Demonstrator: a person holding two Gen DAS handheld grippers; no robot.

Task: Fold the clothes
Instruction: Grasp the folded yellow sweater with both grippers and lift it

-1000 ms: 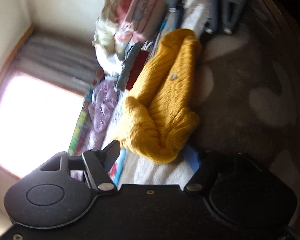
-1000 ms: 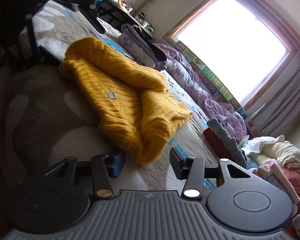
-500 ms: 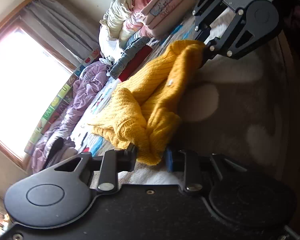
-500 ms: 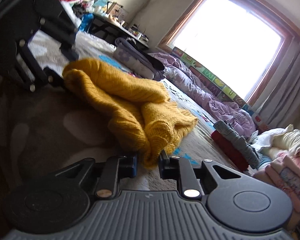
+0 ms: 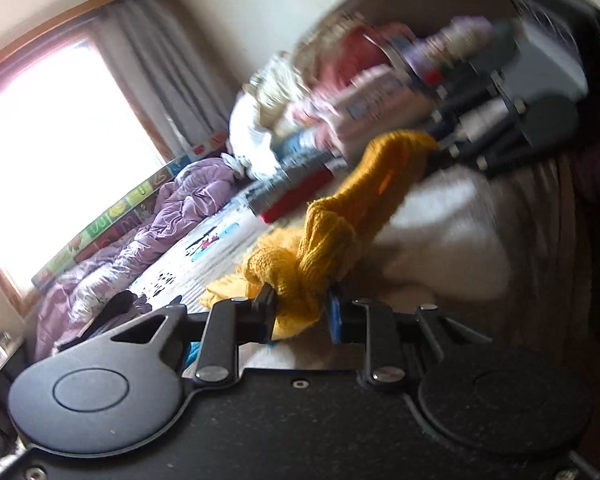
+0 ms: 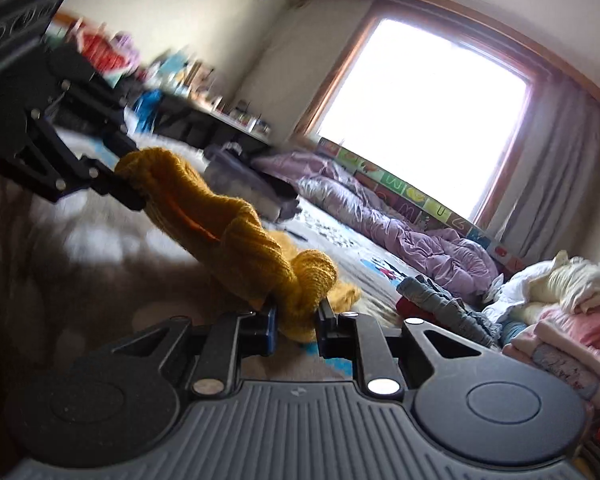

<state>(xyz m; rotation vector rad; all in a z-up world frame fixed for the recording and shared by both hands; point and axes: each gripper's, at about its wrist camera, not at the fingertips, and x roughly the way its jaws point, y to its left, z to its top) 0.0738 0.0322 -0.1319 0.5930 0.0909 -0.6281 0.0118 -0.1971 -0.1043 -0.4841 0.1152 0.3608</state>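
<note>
Knitwear hangs between both tools: a mustard-yellow ribbed knit sweater (image 5: 332, 240) is stretched as a bunched rope above a grey plush blanket with pale blotches (image 5: 452, 236). The left gripper (image 5: 300, 312) pinches one wad of it at 6 o'clock of its own view, black fingers (image 5: 265, 304) pressed into the wool; the right gripper (image 6: 294, 326) pinches the other end the same way, at 6 o'clock in the right wrist view. In the left view the right gripper (image 5: 440, 142) appears at 2 o'clock, biting the sweater's far end; in the right view the left gripper (image 6: 128, 188) shows at 9 o'clock doing likewise. Part of the sweater sags onto the bedding below. A crumpled lilac duvet (image 6: 412, 220) lies beneath a bright wood-framed window (image 6: 420, 108), along a colourful foam panel strip (image 6: 416, 196) whose tiles carry large letters; "U" reads clearly, the others are uncertain. At 4 o'clock in the right view sits a stack of folded pink and cream clothes (image 6: 560, 328). No containers can be made out through the motion blur.
</note>
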